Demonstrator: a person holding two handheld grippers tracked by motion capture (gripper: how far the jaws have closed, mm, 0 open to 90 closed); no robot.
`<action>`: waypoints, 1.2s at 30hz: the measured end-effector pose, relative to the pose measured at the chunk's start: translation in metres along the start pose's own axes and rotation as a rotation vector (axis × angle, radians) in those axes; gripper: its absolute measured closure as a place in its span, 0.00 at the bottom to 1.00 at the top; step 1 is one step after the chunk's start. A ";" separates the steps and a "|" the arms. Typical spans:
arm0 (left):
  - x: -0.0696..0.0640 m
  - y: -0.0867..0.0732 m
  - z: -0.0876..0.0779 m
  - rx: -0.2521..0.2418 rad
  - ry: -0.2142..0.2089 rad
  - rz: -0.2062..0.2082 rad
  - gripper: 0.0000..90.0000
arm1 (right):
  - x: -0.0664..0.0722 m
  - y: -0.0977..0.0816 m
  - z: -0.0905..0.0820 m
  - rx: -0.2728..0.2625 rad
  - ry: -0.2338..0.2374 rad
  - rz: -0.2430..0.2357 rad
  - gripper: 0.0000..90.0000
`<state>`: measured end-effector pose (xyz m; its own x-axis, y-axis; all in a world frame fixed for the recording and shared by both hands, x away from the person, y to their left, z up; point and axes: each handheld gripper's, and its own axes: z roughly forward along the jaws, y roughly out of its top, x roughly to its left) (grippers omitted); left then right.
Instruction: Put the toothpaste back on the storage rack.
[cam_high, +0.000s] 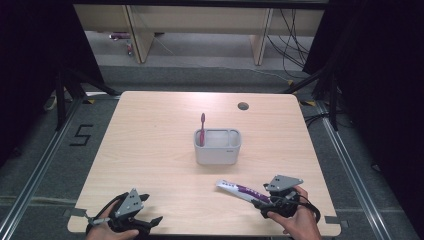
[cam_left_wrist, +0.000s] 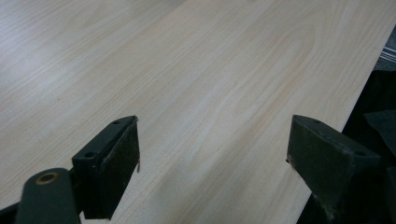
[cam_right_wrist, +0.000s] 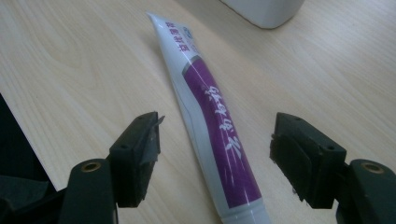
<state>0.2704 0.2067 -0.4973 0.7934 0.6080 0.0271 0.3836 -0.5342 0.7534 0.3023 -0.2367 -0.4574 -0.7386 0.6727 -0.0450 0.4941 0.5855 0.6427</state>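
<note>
Low and right of centre in the high view, the toothpaste tube (cam_high: 239, 190) lay flat on the worktop (cam_high: 150, 150), its cap end between the parted jaws of the right tool (cam_high: 260, 202), whose pads stood clear of it on both sides. At lower left the left tool (cam_high: 150, 220) sat open over bare wood. A grey holder (cam_high: 217, 147) with a red toothbrush (cam_high: 202, 127) stood mid-frame.

Even overhead light falls on the pale counter (cam_high: 150, 150); the surroundings sink into darkness. Shadows are soft and short. The high view is grainy, and both gripper views blur slightly at close range.
</note>
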 end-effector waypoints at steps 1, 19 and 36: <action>-0.001 0.000 0.000 -0.002 0.003 -0.001 0.18 | -0.001 0.001 0.002 0.000 0.007 -0.017 0.38; 0.000 0.000 0.001 0.002 -0.001 -0.003 0.19 | -0.012 0.027 0.019 0.152 0.069 -0.130 0.51; 0.000 0.000 0.000 0.003 0.000 0.011 0.19 | -0.009 0.046 0.032 0.301 0.095 -0.110 0.56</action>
<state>0.2697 0.2067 -0.4973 0.7978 0.6019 0.0351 0.3765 -0.5427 0.7508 0.3466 -0.2017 -0.4521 -0.8274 0.5612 -0.0208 0.5120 0.7691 0.3825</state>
